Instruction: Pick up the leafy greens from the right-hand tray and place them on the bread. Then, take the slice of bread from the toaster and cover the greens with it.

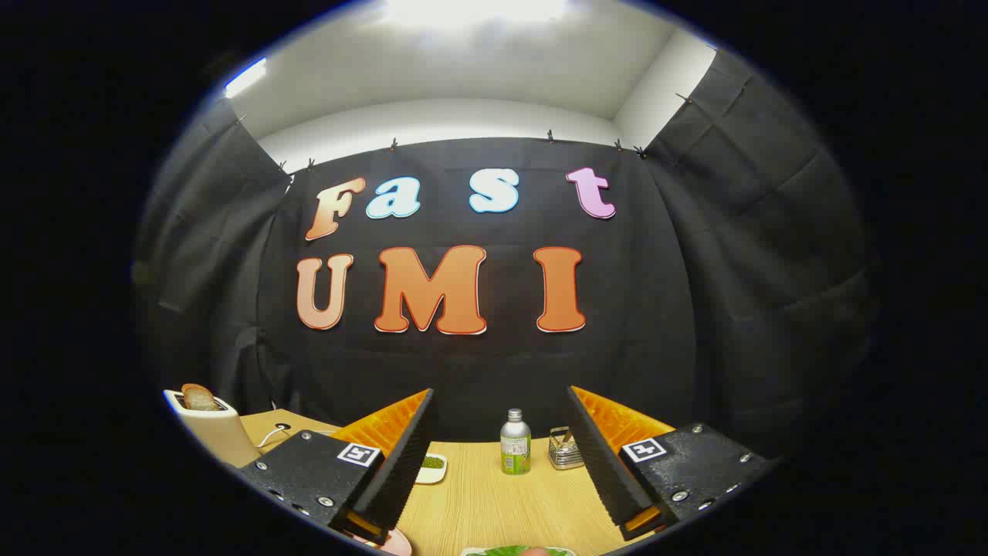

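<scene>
My gripper [500, 463] is open, its two black ribbed fingers spread wide over the wooden table [494, 506] with nothing between them. Far off to the left of the left finger stands a cream toaster [212, 432] with a slice of bread [199, 397] sticking up from its slot. Just below and between the fingertips a strip of leafy greens [513, 550] shows on a white tray rim. A bit of pink plate [397, 543] peeks out under the left fingertip.
Beyond the fingers, near the table's back edge, stand a small green-labelled metal bottle [515, 442], a wire holder [565, 449] and a small white dish of green bits [432, 466]. A white cable [276, 434] lies beside the toaster.
</scene>
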Available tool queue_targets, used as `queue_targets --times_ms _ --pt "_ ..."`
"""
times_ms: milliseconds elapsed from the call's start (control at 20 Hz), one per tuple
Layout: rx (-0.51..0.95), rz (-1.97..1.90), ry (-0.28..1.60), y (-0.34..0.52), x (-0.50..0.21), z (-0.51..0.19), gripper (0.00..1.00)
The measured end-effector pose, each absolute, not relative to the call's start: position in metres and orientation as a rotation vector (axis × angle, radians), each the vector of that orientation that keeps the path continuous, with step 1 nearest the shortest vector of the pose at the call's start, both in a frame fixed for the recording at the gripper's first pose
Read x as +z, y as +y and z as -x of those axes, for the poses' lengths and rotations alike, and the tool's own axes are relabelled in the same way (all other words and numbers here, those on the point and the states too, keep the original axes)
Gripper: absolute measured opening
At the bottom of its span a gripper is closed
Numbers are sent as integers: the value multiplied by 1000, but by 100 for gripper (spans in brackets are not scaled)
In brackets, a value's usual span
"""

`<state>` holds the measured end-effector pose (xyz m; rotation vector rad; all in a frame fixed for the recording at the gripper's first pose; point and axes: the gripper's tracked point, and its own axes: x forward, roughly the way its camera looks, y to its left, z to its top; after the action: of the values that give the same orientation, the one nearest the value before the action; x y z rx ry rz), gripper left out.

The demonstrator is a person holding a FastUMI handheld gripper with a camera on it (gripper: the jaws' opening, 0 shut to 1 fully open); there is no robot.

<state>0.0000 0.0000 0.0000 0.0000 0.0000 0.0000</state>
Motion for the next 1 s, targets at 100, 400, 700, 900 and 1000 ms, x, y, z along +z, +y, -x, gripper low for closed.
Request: queue_targets --times_ms 100,400,700,900,1000 --pt "-6 -5 -6 -2 5 1 98" --pt "0 -7 3 -3 1 2 98" --pt "17 -9 29 -4 -7 1 98" --pt "18 22 77 -7 -24 1 98" --pt "23 17 113 -7 -36 1 98"
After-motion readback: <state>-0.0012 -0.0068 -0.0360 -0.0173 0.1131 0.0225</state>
